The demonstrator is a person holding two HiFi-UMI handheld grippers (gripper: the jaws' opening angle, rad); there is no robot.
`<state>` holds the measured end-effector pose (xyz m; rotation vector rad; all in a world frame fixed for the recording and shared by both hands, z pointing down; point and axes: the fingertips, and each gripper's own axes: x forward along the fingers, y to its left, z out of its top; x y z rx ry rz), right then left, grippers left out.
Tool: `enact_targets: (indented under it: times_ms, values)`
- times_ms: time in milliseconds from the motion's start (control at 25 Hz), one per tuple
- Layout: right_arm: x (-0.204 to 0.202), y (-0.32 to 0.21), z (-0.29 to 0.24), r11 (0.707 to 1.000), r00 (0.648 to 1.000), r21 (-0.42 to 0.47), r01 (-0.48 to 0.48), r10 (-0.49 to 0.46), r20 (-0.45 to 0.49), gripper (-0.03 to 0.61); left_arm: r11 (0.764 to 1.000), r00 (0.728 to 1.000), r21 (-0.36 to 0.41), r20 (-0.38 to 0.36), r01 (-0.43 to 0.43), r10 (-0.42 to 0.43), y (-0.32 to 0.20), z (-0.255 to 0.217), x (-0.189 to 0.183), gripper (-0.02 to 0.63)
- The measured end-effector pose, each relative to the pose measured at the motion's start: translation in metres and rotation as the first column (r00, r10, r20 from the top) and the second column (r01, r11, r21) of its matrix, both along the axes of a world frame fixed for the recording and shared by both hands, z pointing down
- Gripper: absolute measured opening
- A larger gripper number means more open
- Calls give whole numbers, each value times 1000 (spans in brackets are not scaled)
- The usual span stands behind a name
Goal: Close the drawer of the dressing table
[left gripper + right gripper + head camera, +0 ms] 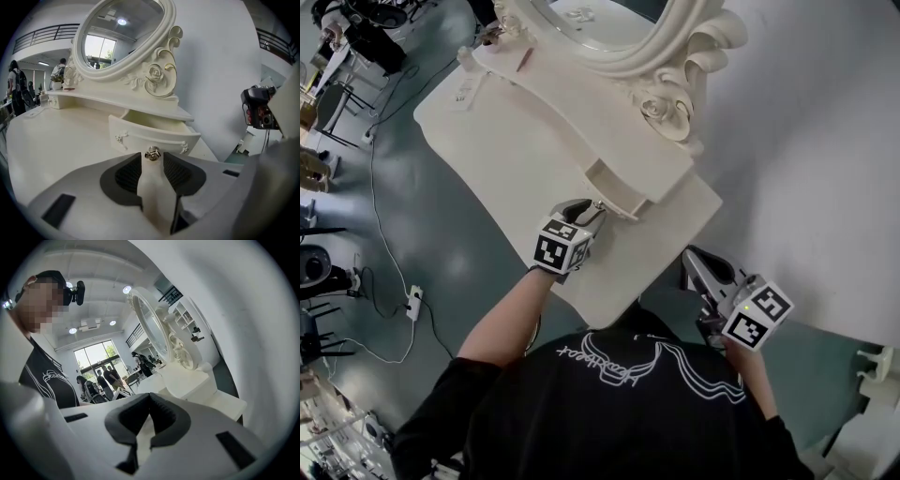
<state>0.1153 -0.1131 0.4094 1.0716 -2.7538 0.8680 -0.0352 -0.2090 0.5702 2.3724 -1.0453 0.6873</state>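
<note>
Left claw [592,215] has its jaws partly apart, and the one metal knob [152,153] of the single drawer [150,133] sits between their tips, not visibly squeezed. Right claw [697,266] has its jaw tips together and holds nothing. It hangs off the near right corner of the white desk [516,141], well apart from the drawer. That drawer stands pulled out below one oval mirror [623,42], just beyond the left claw.
</note>
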Motion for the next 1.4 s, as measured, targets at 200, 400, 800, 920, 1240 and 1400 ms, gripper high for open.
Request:
enact_targets:
  times_ms: [200,400,800,920,1240,1400]
  values:
    - [1,-2,2,1000,1000,-7,0,0,-2,5,1000,1000,11,3,-14,14,-3,1,3,104]
    - [1,-2,4,1000,1000,-16,0,0,-5,5,999,999,28,28,-32,31,-2,1,4,100]
    - [2,-3,5,1000,1000,-27,-5,5,-8,5,999,999,29,21,-27,26,-3,1,5,97]
    - [2,-2,6,1000,1000,-29,-9,9,-7,5,999,1000,27,22,-23,22,-4,1,4,97]
    - [8,-2,9,999,1000,-38,-23,23,0,5,1000,1000,24,12,-20,20,-12,-1,13,97]
    - [13,-4,11,999,999,-38,-33,33,-3,5,1000,1000,23,8,-16,16,-16,0,17,97]
